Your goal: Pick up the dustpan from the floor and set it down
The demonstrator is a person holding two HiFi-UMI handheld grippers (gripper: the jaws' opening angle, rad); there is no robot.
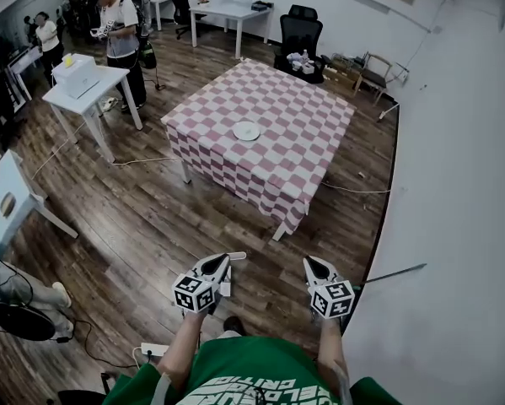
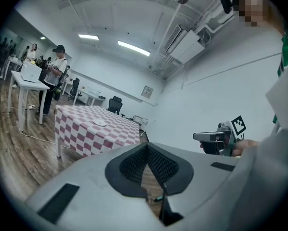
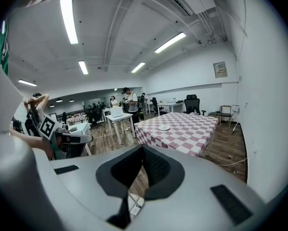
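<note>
Forearms (image 1: 180,344) stretched forward, left gripper (image 1: 225,262) and right gripper (image 1: 312,266) side by side over plank floor (image 1: 134,226), both jaw pairs closed on nothing (dark ribbed pads (image 3: 156,168) meet). Square checked-cloth table (image 1: 319,116) far. Thin grey rod (image 1: 395,272) right by wall (image 1: 463,226); dustpan not identifiable.

Head view steeply down; gripper views near-level, forward; all share checkered table (image 1: 296,146).
</note>
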